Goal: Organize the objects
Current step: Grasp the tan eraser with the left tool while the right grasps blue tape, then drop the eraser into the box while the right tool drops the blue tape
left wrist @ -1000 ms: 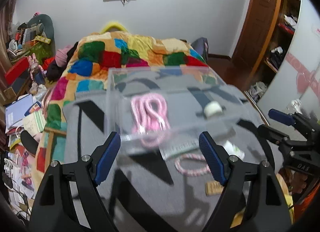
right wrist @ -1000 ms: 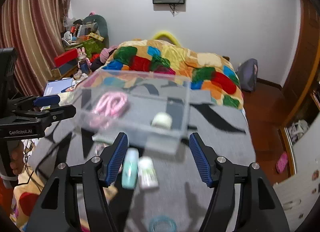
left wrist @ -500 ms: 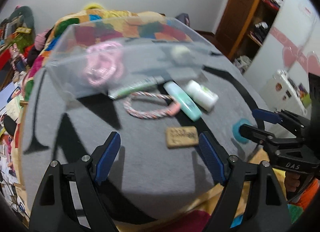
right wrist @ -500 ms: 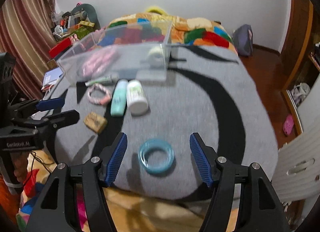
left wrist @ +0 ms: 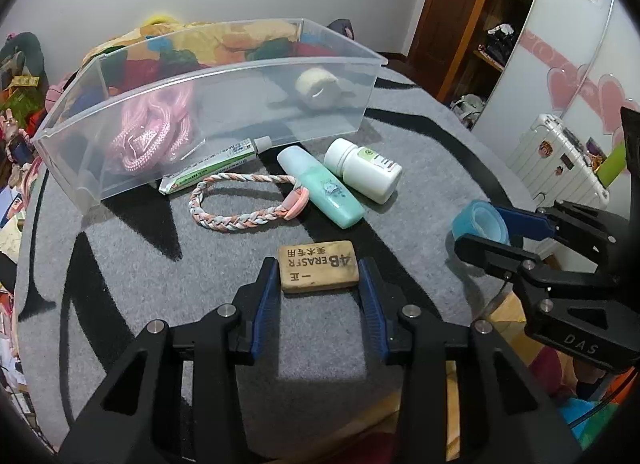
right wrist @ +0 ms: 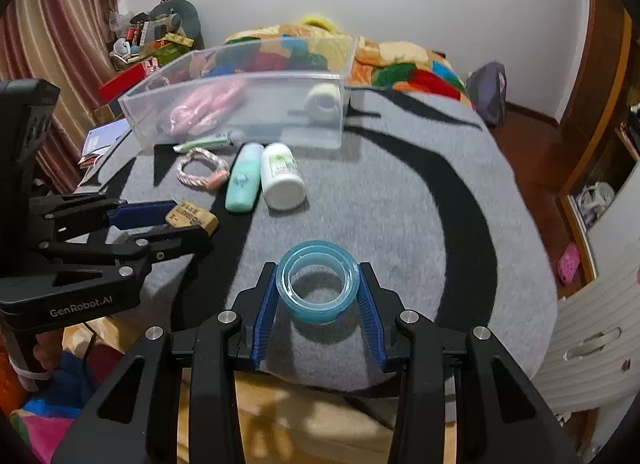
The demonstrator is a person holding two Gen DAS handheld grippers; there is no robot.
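Eraser (left wrist: 318,267) tan, printed "4B" | left claw (left wrist: 319,289) clamps it | right claw (right wrist: 319,289) clamps blue tape ring (right wrist: 317,281)

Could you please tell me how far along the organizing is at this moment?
Done: the pink rope and a white tape roll lie in the clear bin. In hand: the left gripper brackets the eraser; the right gripper brackets the blue tape roll. Left on the blanket: ointment tube, braided bracelet, green bottle, white bottle.
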